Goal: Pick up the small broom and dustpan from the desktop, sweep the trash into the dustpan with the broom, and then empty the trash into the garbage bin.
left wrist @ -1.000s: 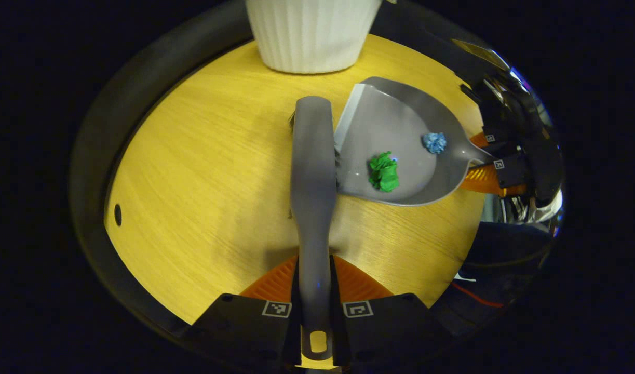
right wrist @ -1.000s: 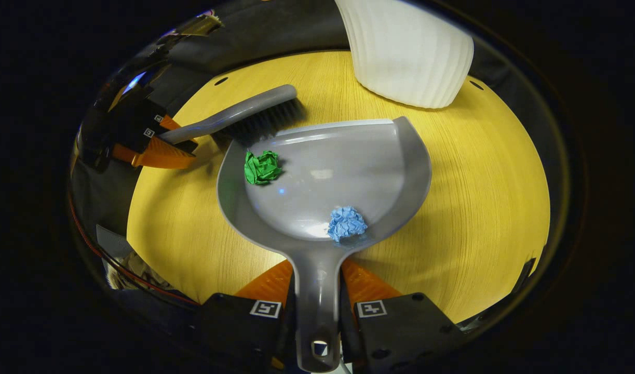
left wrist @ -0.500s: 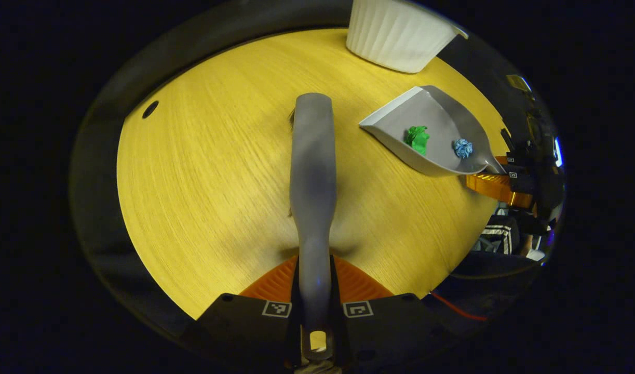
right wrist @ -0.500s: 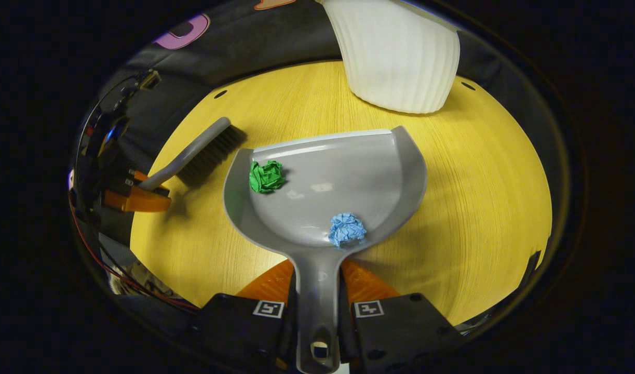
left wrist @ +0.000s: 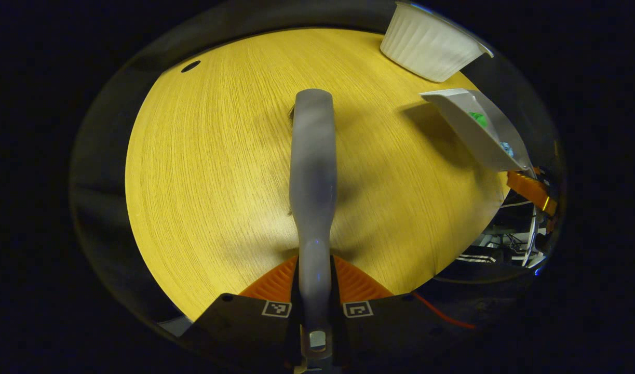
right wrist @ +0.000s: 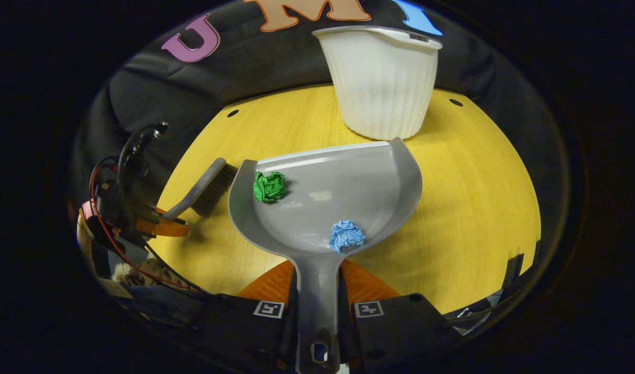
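My right gripper [right wrist: 318, 304] is shut on the handle of the grey dustpan [right wrist: 343, 197], which hangs lifted off the yellow table [right wrist: 478, 208]. A green paper ball [right wrist: 269, 186] lies near the pan's front left and a blue paper ball [right wrist: 346, 235] near the handle. The white ribbed bin [right wrist: 380, 83] stands just beyond the pan's lip. My left gripper [left wrist: 314, 301] is shut on the grey broom [left wrist: 312, 176], held out over the table. In the left gripper view the dustpan [left wrist: 478, 132] is raised at the right, beside the bin [left wrist: 431, 44]. In the right gripper view the broom [right wrist: 205, 188] sits left of the pan.
Round cable holes [right wrist: 456, 102] mark the table's far edge. The black cloth wall [right wrist: 192, 93] rises behind the table. Cables and gear [left wrist: 519, 234] show past the table's right edge in the left gripper view.
The dustpan has risen off the table and tilted up, nearing the bin. The broom has drawn away to the left of the pan. Both paper balls stay in the pan.
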A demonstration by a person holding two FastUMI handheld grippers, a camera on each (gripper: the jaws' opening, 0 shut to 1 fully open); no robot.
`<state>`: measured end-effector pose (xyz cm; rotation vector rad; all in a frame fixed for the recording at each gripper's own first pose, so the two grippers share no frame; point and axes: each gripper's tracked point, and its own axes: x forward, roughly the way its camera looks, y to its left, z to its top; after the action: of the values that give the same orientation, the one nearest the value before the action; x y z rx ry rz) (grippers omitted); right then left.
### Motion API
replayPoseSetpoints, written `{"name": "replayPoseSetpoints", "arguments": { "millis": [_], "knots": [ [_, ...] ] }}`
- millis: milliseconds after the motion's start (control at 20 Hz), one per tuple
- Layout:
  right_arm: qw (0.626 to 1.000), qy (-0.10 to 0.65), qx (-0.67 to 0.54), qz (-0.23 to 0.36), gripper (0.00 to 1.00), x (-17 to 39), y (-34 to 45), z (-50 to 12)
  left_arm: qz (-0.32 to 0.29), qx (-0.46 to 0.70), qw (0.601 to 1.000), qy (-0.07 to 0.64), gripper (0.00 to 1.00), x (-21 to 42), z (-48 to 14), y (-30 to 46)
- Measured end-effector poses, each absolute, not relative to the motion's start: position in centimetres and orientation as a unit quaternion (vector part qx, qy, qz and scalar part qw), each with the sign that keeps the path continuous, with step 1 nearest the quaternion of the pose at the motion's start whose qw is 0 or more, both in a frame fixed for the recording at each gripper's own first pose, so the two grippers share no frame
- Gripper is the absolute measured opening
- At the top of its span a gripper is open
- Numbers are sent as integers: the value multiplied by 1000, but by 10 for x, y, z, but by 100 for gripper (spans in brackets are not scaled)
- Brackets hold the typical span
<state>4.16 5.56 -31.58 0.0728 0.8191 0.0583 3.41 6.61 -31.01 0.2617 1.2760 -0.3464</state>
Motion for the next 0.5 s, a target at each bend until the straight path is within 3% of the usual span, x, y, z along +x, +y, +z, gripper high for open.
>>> {"name": "replayPoseSetpoints", "arguments": {
  "millis": [350,400,500],
  "knots": [
    [930,365,44,1,31,43,58,-319,-158,127,779,594,22,35,-310,68],
    [932,360,44,-3,37,44,57,-318,-159,127,778,595,21,34,-311,68],
    [932,360,48,-6,34,46,58,-321,-157,130,777,596,21,36,-311,69]
  ]
}}
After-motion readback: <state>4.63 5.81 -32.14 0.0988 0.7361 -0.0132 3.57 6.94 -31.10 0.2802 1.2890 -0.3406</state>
